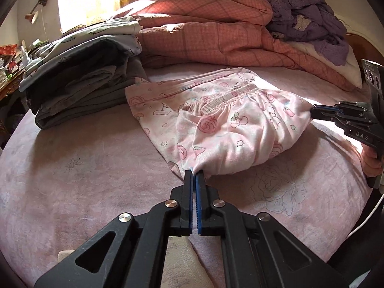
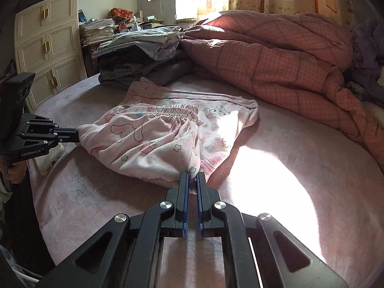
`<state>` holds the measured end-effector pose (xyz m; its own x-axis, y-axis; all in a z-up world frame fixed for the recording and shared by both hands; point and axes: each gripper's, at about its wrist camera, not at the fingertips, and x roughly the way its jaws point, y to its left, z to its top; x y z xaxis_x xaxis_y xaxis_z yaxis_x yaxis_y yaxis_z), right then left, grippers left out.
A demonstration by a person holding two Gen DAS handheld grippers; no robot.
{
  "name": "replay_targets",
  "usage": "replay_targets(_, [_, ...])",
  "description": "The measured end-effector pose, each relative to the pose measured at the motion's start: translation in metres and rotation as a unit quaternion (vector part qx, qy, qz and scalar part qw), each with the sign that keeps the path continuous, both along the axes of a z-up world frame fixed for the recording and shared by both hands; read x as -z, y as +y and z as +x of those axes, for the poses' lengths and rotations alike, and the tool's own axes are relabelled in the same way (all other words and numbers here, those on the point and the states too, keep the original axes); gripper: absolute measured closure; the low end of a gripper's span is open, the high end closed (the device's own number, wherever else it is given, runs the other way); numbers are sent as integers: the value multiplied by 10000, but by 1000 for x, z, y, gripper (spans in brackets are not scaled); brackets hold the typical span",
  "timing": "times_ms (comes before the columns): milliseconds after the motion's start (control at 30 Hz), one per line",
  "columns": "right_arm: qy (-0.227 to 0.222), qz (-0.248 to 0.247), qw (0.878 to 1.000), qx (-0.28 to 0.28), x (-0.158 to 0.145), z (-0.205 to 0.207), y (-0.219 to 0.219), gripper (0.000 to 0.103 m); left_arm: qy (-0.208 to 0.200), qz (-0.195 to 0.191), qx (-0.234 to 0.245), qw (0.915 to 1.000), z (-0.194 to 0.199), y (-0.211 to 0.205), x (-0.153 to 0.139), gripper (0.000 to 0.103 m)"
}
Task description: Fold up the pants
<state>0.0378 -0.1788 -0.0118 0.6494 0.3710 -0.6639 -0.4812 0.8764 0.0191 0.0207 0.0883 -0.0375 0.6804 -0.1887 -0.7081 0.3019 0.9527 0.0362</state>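
Observation:
Pink cartoon-print pants (image 1: pixel 230 124) lie partly folded on the pink bed sheet (image 1: pixel 84 180), the elastic waistband facing up in the middle. My left gripper (image 1: pixel 194 174) is shut on a pinched corner of the pants at their near edge. My right gripper (image 1: pixel 312 112) enters from the right, shut on the opposite corner. In the right wrist view the pants (image 2: pixel 168 136) show bunched between both grips; my right gripper (image 2: pixel 192 180) is shut on the cloth and my left gripper (image 2: pixel 78 134) holds the far left corner. The held fold is slightly lifted.
A stack of folded grey and printed clothes (image 1: pixel 84 76) sits at the back left. A rumpled orange plaid quilt (image 1: pixel 216 33) and purple fleece (image 1: pixel 309 16) fill the back. A cream cabinet (image 2: pixel 48 48) and cluttered desk (image 2: pixel 115 24) stand beyond the bed. A white object (image 2: pixel 50 160) lies near the bed's edge.

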Motion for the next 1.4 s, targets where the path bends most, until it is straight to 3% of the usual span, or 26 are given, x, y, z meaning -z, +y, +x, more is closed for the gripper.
replay_targets(100, [-196,97,9993,300,-8,-5,-5,98,-286,170,-254,9991,-4,5,-7,101])
replay_targets(200, [-228,217,9982,519,-13,-6,-10,98,-298,148,-283,9990,-6,9,-8,101])
replay_targets(300, [21,299,9969,733,-9,1,-19,98,-124,278,-325,9990,-4,9,5,101])
replay_targets(467, [513,-90,9943,930,17,12,-11,98,57,348,-295,9989,-7,9,21,101])
replay_targets(567, [241,-128,9950,956,12,5,-10,98,1,-69,-355,9993,-10,19,6,101])
replay_targets(633, [-38,121,9955,939,-4,-4,-15,98,-230,23,-416,9989,-15,19,-2,102])
replay_targets(700, [-145,146,9962,848,-13,-8,-15,98,-208,112,-426,9988,-15,18,0,102])
replay_targets(800, [377,22,9948,944,4,5,-14,98,189,293,-290,9990,-7,12,19,102])
replay_targets(867, [665,-116,9934,925,18,11,-11,98,123,380,-261,9989,-10,10,19,102])
replay_targets(1100, [519,-52,9948,871,12,4,-11,97,-81,175,-328,9993,-12,19,12,93])
replay_targets(1167, [439,-48,9949,906,10,1,-12,90,-244,222,-451,9984,-14,19,8,84])
replay_targets(1267, [244,-97,9951,950,4,-3,-12,77,-385,159,-476,9980,-16,19,4,84])
replay_targets(1400, [-4,-104,9950,994,-4,-10,-13,73,-823,282,-525,9948,-26,14,0,81])
